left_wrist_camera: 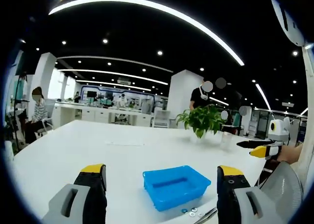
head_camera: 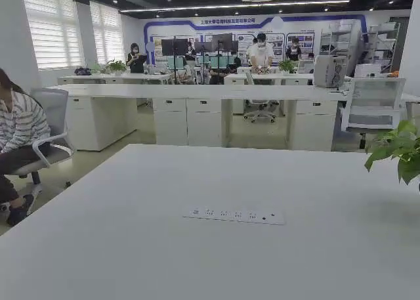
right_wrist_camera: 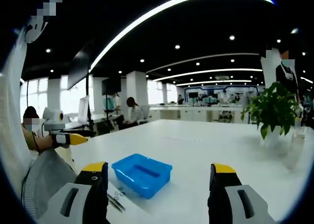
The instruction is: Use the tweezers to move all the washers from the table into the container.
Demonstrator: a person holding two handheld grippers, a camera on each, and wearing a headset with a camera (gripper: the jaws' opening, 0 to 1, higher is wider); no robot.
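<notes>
- At the far left of the left gripper view, a seated person (left_wrist_camera: 38, 113) sits beyond the edge of the white tabletop (left_wrist_camera: 73, 153).
- The left tongs (left_wrist_camera: 161, 170) are held above the tabletop with the two yellow-tipped jaws spread wide apart and nothing gripped between them.
- The blue container (left_wrist_camera: 174, 186) lies on the tabletop ahead of those jaws, in the gap between them and a little nearer the right jaw.
- The washers (left_wrist_camera: 192, 211) form a small cluster on the tabletop just beside the container's near right corner (outside it, not in it).
- The tweezers (left_wrist_camera: 208, 215) lie just right of the washers, close to the right jaw.
- A potted plant (left_wrist_camera: 202, 120) stands well beyond the container.
- The right tongs (left_wrist_camera: 256, 147) come in at that view's right edge.
- In the head view, a socket strip (head_camera: 234, 214) is set flush in the tabletop, with plant leaves at the right edge.
- In the right gripper view, the left tongs (right_wrist_camera: 68, 138) show at the left edge, and from here I cannot tell how their jaws stand.
- Here the tweezers (right_wrist_camera: 115, 202) and washers (right_wrist_camera: 119, 192) lie just beside the left jaw, and the container (right_wrist_camera: 142, 172) is just past them.
- The right tongs (right_wrist_camera: 159, 167) have their jaws wide apart and hold nothing.
</notes>
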